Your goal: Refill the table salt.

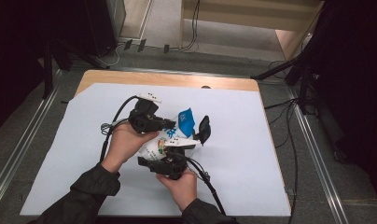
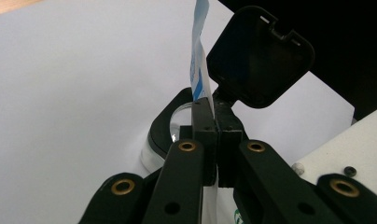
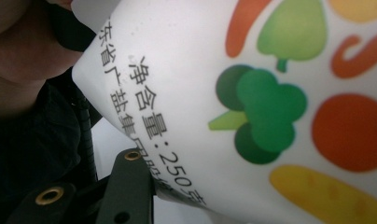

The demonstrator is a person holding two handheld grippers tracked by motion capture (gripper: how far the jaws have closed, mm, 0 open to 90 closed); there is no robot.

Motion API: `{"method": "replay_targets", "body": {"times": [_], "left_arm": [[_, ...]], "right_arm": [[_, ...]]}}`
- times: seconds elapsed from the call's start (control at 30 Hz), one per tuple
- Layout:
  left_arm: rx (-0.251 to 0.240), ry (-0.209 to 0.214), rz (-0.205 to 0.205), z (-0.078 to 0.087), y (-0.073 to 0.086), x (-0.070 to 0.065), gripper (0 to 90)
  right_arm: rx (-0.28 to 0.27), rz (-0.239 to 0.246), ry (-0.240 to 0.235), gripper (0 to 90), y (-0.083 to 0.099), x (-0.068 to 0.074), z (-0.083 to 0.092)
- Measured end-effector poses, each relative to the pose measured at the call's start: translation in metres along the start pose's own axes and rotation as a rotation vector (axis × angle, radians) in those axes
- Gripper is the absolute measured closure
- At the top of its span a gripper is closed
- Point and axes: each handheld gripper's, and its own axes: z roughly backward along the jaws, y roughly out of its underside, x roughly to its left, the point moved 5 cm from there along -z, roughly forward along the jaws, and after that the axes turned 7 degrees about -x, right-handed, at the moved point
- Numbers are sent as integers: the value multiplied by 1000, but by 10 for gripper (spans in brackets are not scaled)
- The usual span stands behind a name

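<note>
The white bag with a blue top edge is the landmark here, held up off the white sheet that covers the surface, near the sheet's middle.

In the high view, the left tool comes at the bag from its left side and the right tool sits just below it, nearer the person. Each is carried by a bare hand with a dark sleeve behind it. A black hinged lid stands just to the right of the bag, by its blue top. Cables trail from both tools toward the person.

The left gripper view adds what the high view cannot resolve: the left tool has its two jaws pressed flat together with the thin blue-and-white edge of the bag pinched between them. Just behind that edge stands the black lid, flipped open, with a round black collar and a pale opening under it.

The right gripper view lies hard against the bag's printed face: cartoon vegetables in green, orange and yellow, plus a line of black print. One black jaw shows below the bag on the left. The jaws stand part open, the bag lying across them; whether they press on it I cannot tell.
</note>
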Motion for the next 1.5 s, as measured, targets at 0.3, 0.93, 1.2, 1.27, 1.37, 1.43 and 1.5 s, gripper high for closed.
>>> {"method": "replay_targets", "body": {"times": [0.3, 0.93, 1.2, 1.27, 1.37, 1.43, 1.5], "left_arm": [[-5, 3, 8, 0, 0, 0, 900], [-18, 10, 15, 2, -2, 0, 900], [-19, 12, 14, 3, -2, 0, 900], [-23, 13, 12, 3, -2, 0, 900], [-18, 12, 12, 3, -2, 0, 900], [-17, 10, 14, 3, -2, 0, 900], [-17, 11, 13, 3, -2, 1, 900]], "right_arm": [[4, 12, 3, 601, -1, 1, -1], [-10, -5, -3, 632, -2, 2, 1], [-18, -6, 1, 634, -2, 2, 2], [-20, -6, 1, 634, -2, 2, 2], [-24, -14, -2, 635, -1, 3, 2], [-25, -20, -4, 635, -1, 3, 1], [-25, -20, -3, 636, -1, 3, 2]]}}
